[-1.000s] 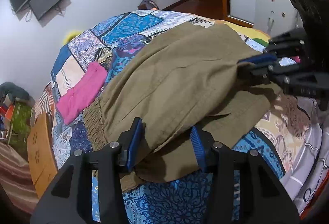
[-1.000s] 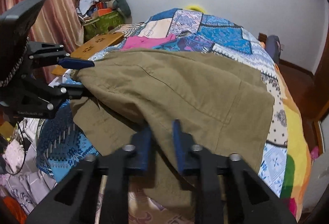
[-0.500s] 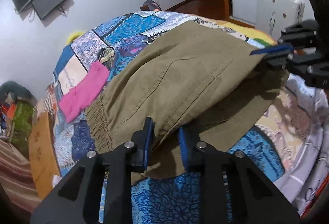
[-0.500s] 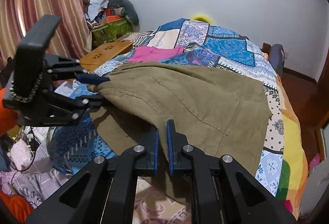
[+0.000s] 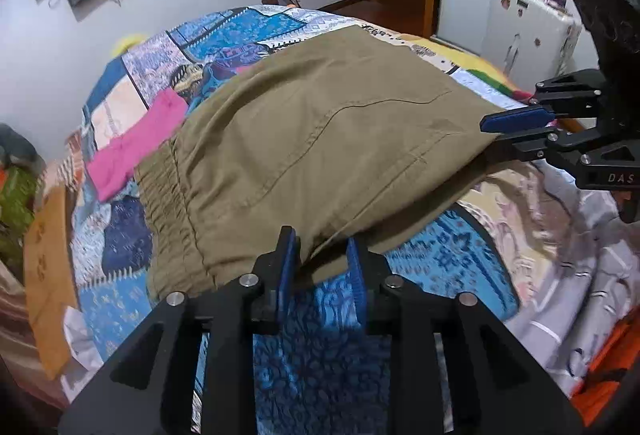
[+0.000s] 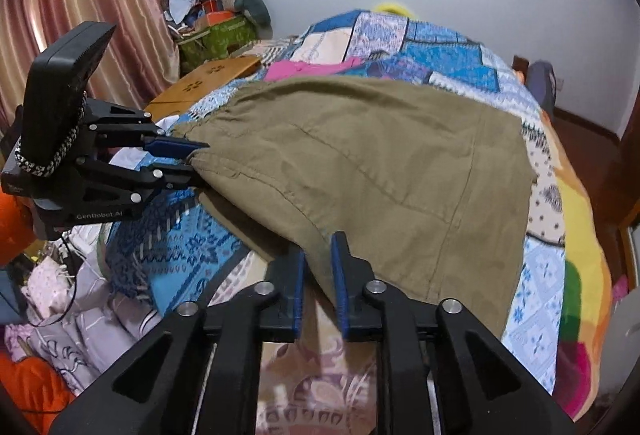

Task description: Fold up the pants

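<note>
The olive pants (image 5: 320, 139) are lying folded across the patchwork bedspread (image 5: 248, 31), their near edge between the jaws of both the left gripper (image 5: 322, 263) and the right gripper (image 6: 318, 267), and both pairs of jaws are opening. If either gripper is dragging cloth as it is letting go, the fold risks shifting askew on the bedspread. The layers beneath the pants are lying hidden, so I cannot tell whether the pads are pressing the fabric.

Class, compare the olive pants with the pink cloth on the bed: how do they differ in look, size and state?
The olive pants are drab green-brown; the pink cloth is bright magenta. The pants cover far more of the patchwork bedspread than the pink cloth. The pants' near edge lies between both sets of tongs, whose jaws are opening; the pink cloth lies untouched beyond the waistband. Both are soft cloth items on the bed.
</note>
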The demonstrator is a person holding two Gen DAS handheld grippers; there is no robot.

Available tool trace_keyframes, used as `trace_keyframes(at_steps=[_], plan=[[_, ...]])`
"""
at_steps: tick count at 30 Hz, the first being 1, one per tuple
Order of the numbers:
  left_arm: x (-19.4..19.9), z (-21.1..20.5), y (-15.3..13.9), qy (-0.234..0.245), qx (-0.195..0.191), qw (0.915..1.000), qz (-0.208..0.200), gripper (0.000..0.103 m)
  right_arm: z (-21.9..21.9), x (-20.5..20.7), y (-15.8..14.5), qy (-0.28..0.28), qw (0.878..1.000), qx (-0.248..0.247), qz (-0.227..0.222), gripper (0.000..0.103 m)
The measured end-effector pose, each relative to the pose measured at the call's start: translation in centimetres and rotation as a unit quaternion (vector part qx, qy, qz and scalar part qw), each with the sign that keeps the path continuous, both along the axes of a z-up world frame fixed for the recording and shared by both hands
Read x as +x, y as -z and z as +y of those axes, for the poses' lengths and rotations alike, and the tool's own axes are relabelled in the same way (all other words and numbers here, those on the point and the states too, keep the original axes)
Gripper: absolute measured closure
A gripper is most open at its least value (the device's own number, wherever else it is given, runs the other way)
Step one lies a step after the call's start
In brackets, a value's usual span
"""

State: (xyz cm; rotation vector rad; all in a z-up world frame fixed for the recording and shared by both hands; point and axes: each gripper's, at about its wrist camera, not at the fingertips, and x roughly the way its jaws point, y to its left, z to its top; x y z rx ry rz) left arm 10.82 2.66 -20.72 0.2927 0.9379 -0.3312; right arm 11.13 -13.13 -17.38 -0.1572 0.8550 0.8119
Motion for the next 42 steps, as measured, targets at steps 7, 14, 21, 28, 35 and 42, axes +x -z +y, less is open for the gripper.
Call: trace_keyframes(at_steps=[7,14,21,28,35,42], plan=[[-0.1,3.0,-3.3,-0.049,-0.055,0.997,-0.024,0.046,-1.3,0.4,-2.6,0.011,0.999,0.044,0.001,0.074],[3.5,4.7,-1.8,-0.115,-0.087,0.9896,0.002,0.044,0.4,2.8,-0.7,0.048,0.998,0.048,0.018,0.074],[2.8,5.6,1.9,-0.138,-0.048,0.9893,0.01,0.044,-1.3,2.8,3.0,0.067,0.995,0.036,0.063,0.073],[1.4,9.0,2.5,-0.168,-0.09,0.9812,0.028,0.04,-6.1,1.5,3.1,0.119,0.991,-0.009,0.061,0.072],[1.1,9.9,1.6,-0.182,-0.117,0.9756,0.036,0.04,-8.7,0.8,3.1,0.139,0.987,0.005,0.085,0.061],[3.3,11.2,-3.0,-0.191,-0.124,0.9737,-0.006,0.04,-9.0,2.7,-0.3,0.144,0.988,0.024,0.053,0.058]])
